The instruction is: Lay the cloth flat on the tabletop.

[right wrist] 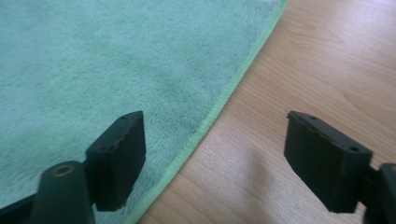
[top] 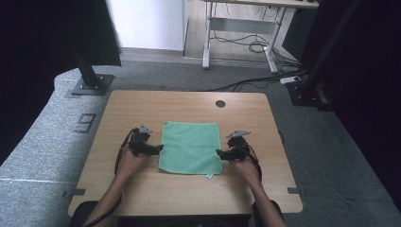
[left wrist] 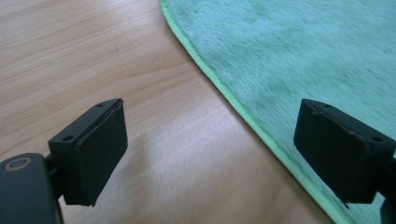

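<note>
Left gripper (top: 159,148) at the left edge of the green towel (top: 190,146), jaws spread wide with nothing between them; seen in the left gripper view (left wrist: 212,154) straddling the towel's hem, one jaw over bare wood, the other over the pile. Right gripper (top: 219,153) mirrored at the towel's right edge, likewise spread and empty; in the right gripper view (right wrist: 215,158) hem running up between the jaws, towel (right wrist: 102,60) under one jaw and wood under the other. No pinch on the cloth by either jaw pair.

Towel lying flat and unfolded near the middle of the worktop (top: 142,101), a little toward the near side, roughly square, slightly longer near-to-far than left-to-right. Side edges running near-to-far, just inward of each gripper tip. Small white tag (top: 209,176) poking out at the near right corner.

Towel to the right of the left gripper, to the left of the right gripper; both about equally close, each touching or almost touching its own edge. Likely a fold in hand: each gripper set to close on its side hem. Hems thin and flat on the wood, so a low approach probably needed to get a jaw under the cloth.
</note>
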`<action>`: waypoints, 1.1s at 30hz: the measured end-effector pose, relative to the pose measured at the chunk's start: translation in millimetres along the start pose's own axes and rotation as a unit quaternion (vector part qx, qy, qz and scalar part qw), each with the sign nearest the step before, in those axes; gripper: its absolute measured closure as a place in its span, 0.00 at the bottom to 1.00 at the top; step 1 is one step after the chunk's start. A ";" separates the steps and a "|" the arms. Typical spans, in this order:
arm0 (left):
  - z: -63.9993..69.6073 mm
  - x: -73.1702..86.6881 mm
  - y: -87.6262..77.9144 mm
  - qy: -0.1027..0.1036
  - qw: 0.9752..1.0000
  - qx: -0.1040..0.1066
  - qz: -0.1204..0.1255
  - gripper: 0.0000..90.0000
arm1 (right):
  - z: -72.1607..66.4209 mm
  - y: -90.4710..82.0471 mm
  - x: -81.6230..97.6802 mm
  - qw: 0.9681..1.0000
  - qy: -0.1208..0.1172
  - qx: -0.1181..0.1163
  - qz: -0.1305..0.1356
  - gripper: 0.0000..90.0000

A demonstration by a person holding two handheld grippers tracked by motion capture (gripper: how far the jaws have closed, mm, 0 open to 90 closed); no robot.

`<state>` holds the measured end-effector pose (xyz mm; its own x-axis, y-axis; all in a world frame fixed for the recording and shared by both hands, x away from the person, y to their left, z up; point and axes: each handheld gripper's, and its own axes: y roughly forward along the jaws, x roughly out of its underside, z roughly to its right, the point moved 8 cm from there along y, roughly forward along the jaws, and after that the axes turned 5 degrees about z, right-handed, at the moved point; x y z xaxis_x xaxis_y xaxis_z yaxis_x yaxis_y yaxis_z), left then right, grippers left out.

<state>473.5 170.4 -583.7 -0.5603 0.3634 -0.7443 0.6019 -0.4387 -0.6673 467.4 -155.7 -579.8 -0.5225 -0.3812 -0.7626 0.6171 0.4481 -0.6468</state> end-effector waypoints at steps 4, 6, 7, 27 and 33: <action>5.1 4.2 -19.7 0.015 1.000 0.007 0.001 0.08 | -1.5 -11.4 0.3 1.000 -0.002 -0.006 0.003 0.16; 6.8 7.3 -28.3 0.019 1.000 0.008 0.001 0.07 | -2.0 -16.7 2.1 1.000 -0.004 -0.007 0.003 0.15; 7.3 8.6 -31.0 0.021 1.000 0.007 0.002 0.07 | -2.1 -19.3 3.5 1.000 -0.005 -0.008 0.002 0.15; 16.6 51.9 -37.0 0.035 0.999 -0.003 -0.030 0.00 | 10.4 -31.6 46.8 0.999 0.020 0.025 -0.009 0.00; 16.8 56.9 -33.0 0.031 0.999 0.000 -0.037 0.00 | 12.6 -25.3 55.3 0.999 0.022 0.026 -0.016 0.00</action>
<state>412.2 191.7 -603.6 -0.5661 0.4454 -0.6937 0.5605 -0.4091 -0.7200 430.4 -198.3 -605.6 -0.5669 -0.3587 -0.7416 0.6292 0.3924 -0.6709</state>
